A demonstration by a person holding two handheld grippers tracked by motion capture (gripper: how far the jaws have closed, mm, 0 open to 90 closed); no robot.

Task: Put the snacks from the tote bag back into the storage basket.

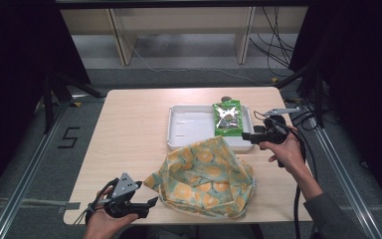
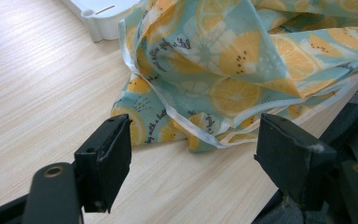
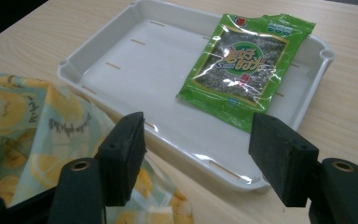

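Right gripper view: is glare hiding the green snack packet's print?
Right gripper view: glare streaks cross the glossy green foil snack packet, print still legible; white plastic tray evenly lit. High view: packet small, print unreadable. Left gripper view: orange-patterned cloth bag sharp, black jaws slightly soft.

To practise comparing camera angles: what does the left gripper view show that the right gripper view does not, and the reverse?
Left gripper view alone: the cloth bag's white-edged hem lying on the table edge, with the left gripper's open fingers in front of it. Right gripper view alone: the green snack packet lying in the tray, beyond the right gripper's open fingers. Both share the fruit-print bag, the white tray and the wooden table.
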